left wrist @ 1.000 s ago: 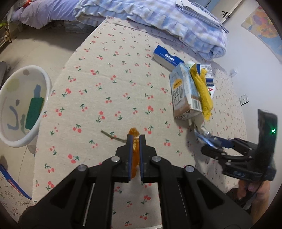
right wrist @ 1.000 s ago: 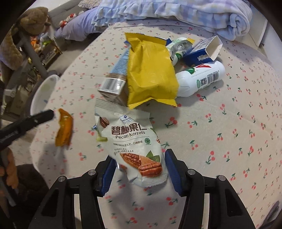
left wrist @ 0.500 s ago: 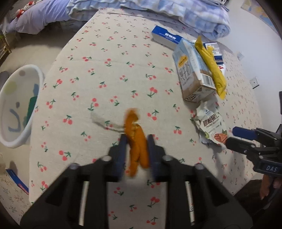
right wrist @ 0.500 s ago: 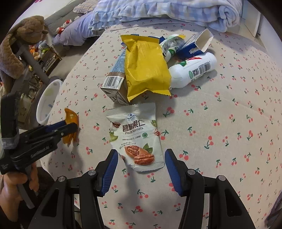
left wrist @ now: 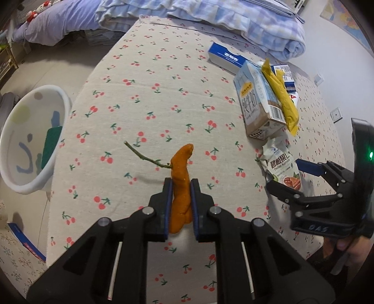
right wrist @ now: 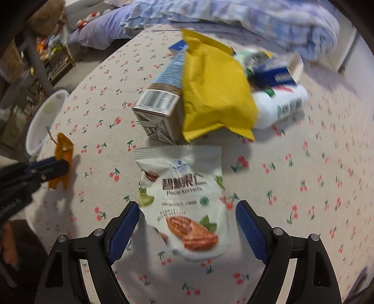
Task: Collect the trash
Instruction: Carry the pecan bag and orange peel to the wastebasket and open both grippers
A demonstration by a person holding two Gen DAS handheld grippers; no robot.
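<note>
My left gripper (left wrist: 181, 184) is shut on an orange peel (left wrist: 181, 184) with a thin green stem (left wrist: 145, 157), held just above the cherry-print tablecloth (left wrist: 152, 98). The peel also shows in the right wrist view (right wrist: 61, 161). My right gripper (right wrist: 187, 215) is open, its jaws on either side of a white pecan kernels packet (right wrist: 184, 196) lying flat on the cloth. The packet (left wrist: 281, 167) and right gripper (left wrist: 292, 177) show at the right of the left wrist view.
A milk carton (right wrist: 161, 103), a yellow bag (right wrist: 215, 93), a white bottle (right wrist: 280, 105) and blue boxes (left wrist: 225, 57) lie beyond the packet. A white bin (left wrist: 28, 140) stands on the floor left of the table. Bedding (left wrist: 210, 21) lies at the far edge.
My right gripper has moved forward, so the pecan packet now lies between its open jaws. My left gripper still holds the peel and has shifted slightly.
</note>
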